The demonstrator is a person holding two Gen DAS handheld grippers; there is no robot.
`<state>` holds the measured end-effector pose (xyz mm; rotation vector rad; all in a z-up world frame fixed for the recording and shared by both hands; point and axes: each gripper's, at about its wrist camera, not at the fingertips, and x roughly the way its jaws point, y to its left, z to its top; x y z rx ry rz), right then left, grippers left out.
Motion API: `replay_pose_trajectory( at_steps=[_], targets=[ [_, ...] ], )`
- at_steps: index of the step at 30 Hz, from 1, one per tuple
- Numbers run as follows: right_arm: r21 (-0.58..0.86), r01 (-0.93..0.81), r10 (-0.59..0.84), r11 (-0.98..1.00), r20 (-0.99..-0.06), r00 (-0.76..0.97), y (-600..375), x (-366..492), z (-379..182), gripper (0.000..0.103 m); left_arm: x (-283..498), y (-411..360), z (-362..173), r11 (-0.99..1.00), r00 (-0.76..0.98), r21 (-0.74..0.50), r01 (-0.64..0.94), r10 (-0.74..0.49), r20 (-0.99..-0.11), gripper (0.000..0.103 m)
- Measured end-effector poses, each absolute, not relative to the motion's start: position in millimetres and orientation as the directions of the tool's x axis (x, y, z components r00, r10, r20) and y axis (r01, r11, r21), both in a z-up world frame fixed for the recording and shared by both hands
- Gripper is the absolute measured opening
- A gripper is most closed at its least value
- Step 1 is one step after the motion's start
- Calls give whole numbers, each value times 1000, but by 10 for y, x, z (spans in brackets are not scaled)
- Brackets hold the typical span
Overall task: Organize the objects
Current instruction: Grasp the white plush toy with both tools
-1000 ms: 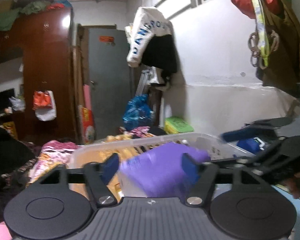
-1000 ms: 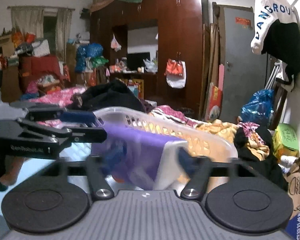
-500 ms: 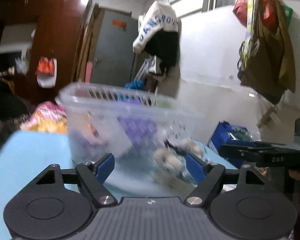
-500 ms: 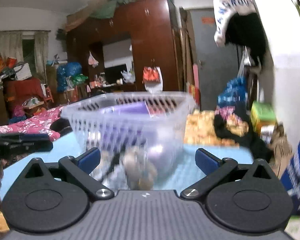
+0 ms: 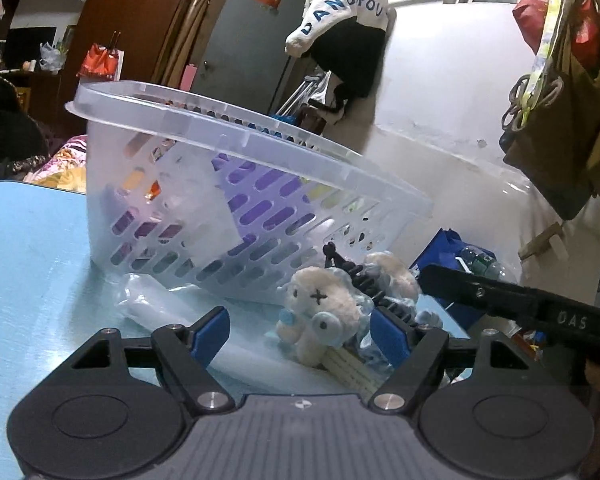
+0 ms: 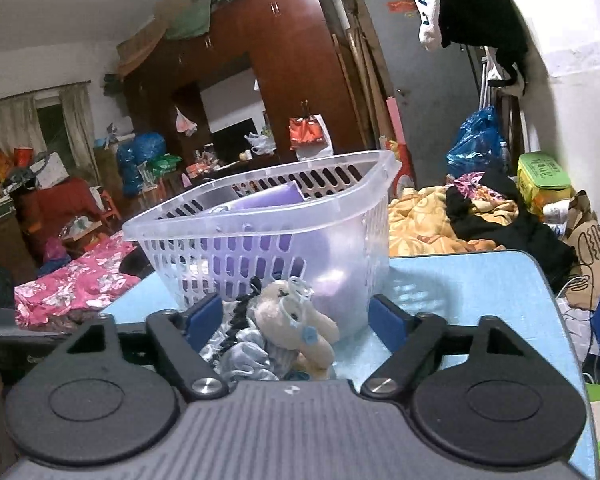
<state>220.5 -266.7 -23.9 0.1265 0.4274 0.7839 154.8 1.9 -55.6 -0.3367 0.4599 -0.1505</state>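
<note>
A clear slotted plastic basket (image 5: 236, 148) stands on the light blue table (image 5: 28, 248), with a purple item (image 5: 260, 204) inside; it also shows in the right wrist view (image 6: 260, 216). In front of it lie a white plush toy (image 5: 320, 312) with blue ears, a black coil, a clear plastic bag (image 5: 148, 304) and blue fabric (image 6: 244, 356). The plush also shows in the right wrist view (image 6: 296, 320). My left gripper (image 5: 300, 332) is open and empty, low over the table near the plush. My right gripper (image 6: 296, 320) is open, its fingers either side of the plush.
The right gripper's arm (image 5: 520, 308) crosses the left wrist view at the right. The table's right edge (image 6: 556, 304) is close. Beyond are a cluttered bed (image 6: 440, 220), a brown wardrobe (image 6: 280, 72) and a white wall with hanging bags (image 5: 560, 100).
Both grippers have dropped from above the basket to table level in front of it. The purple item that was between the fingers now sits in the basket, and both grippers are open.
</note>
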Motion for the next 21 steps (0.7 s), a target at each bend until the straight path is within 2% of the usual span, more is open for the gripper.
replay_pose_trajectory(
  at_steps=[4, 8, 10, 12, 14, 15, 21],
  targets=[
    [256, -658, 702, 708, -354, 618, -2598, 2274, -258, 61, 1615, -20, -547, 932, 890, -357, 63, -215, -403, 78],
    [280, -669, 720, 688, -379, 582, -2547, 2298, -325, 55, 1709, -31, -579, 929, 878, -365, 66, -228, -421, 67],
    [289, -676, 730, 678, -376, 571, -2559, 2309, -357, 49, 1727, -48, -589, 926, 873, -368, 79, -243, -422, 62],
    [297, -677, 734, 673, -375, 566, -2580, 2319, -380, 46, 1722, -88, -586, 927, 872, -361, 102, -258, -416, 46],
    [296, -678, 734, 673, -375, 566, -2590, 2321, -389, 40, 1708, -141, -581, 935, 876, -337, 112, -254, -411, 41],
    [296, -680, 737, 671, -371, 565, -2599, 2307, -391, 34, 1696, -170, -581, 941, 879, -319, 114, -245, -409, 39],
    [223, -695, 720, 683, -360, 593, -2597, 2181, -349, 28, 1594, -222, -552, 951, 896, -277, 139, -240, -373, 29]
  ],
)
